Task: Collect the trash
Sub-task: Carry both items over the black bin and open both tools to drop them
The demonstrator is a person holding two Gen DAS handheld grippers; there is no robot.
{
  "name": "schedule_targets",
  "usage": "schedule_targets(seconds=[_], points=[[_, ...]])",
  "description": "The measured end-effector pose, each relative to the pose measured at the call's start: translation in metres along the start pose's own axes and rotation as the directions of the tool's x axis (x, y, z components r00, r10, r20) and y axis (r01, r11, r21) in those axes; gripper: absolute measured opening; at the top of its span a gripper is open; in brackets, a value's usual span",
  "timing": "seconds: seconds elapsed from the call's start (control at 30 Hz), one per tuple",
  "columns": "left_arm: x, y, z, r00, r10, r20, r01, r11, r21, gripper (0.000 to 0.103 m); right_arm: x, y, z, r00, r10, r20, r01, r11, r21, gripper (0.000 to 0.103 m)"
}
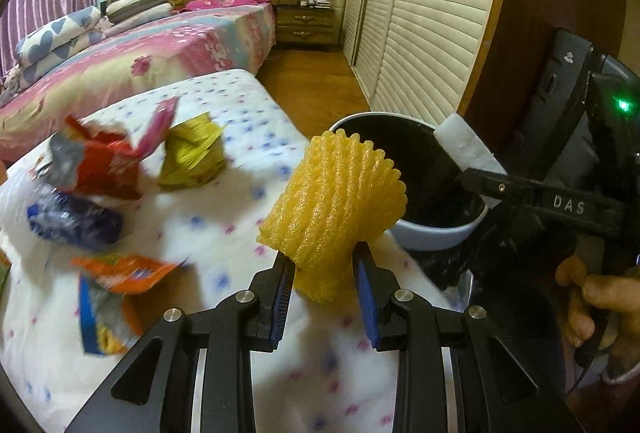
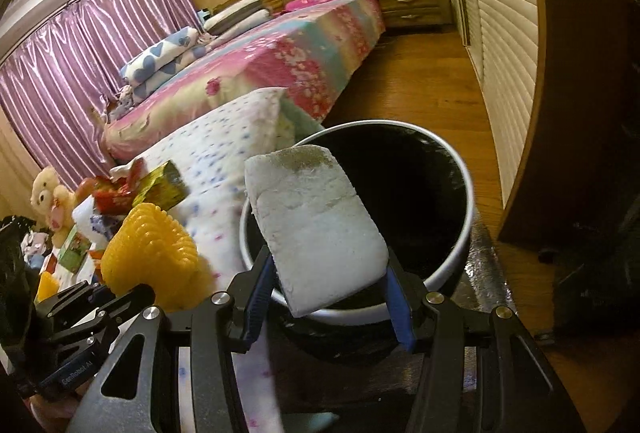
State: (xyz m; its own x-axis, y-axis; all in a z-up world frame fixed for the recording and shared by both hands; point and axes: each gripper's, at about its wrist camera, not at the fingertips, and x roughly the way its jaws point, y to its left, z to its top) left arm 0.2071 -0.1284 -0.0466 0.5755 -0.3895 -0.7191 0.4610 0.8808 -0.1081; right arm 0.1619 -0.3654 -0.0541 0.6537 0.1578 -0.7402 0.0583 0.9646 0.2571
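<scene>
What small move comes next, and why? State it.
Probably open the right tongs: the white foam block they grip already hangs over the black-lined bin, while the left tongs hold the yellow foam net short of its rim.

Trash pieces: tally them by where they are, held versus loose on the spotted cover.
Held in a gripper: 2, yellow foam net and white foam block
Loose wrappers on the cover: 5, red, olive, pink, blue, orange
Total: 7
</scene>
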Motion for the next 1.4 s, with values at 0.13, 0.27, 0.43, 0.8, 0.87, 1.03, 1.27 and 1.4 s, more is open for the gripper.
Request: schedule_targets(seconds=[0.13,0.27,0.43,0.8,0.87,1.03,1.27,1.4], points=[[0.012,-0.01,0.01,1.0,-0.004,-0.012,0.004,1.0,0.013,0.029,0.008,-0.011,0.008,1.0,-0.01,-0.014,0.01,1.0,0.009,0.052],[0.032,-0.019,0.026,0.999,-0.012,-0.035,0.013,1.0,0.025,0.03,0.014,-0.02,0.014,1.0,-0.018,-0.026,0.018,1.0,0.016,0.053],[0.058,-0.028,0.043,0.999,-0.014,-0.05,0.016,0.999,0.039,0.03,0.019,-0.028,0.019,0.999,-0.028,-0.037,0.029,0.999,0.024,0.053],[0.088,-0.032,0.062,0.997,-0.015,-0.075,0.018,0.999,0.038,0.032,0.029,-0.038,0.029,0.998,-0.039,-0.056,0.04,0.999,0.029,0.054],[0.091,-0.034,0.064,0.997,-0.016,-0.076,0.019,0.999,0.039,0.033,0.029,-0.038,0.03,0.997,-0.042,-0.06,0.044,0.999,0.027,0.055],[0.094,-0.036,0.065,0.997,-0.008,-0.076,0.011,0.999,0.042,0.046,0.03,-0.042,0.032,0.997,-0.05,-0.065,0.053,0.998,0.034,0.058],[0.078,-0.031,0.054,0.998,0.005,-0.058,-0.005,1.0,0.008,0.066,0.025,-0.044,0.034,0.997,-0.054,-0.058,0.057,0.997,0.054,0.069],[0.056,-0.026,0.04,0.999,-0.003,-0.033,0.002,1.0,-0.015,0.066,0.016,-0.038,0.029,0.998,-0.043,-0.037,0.046,0.997,0.063,0.07]])
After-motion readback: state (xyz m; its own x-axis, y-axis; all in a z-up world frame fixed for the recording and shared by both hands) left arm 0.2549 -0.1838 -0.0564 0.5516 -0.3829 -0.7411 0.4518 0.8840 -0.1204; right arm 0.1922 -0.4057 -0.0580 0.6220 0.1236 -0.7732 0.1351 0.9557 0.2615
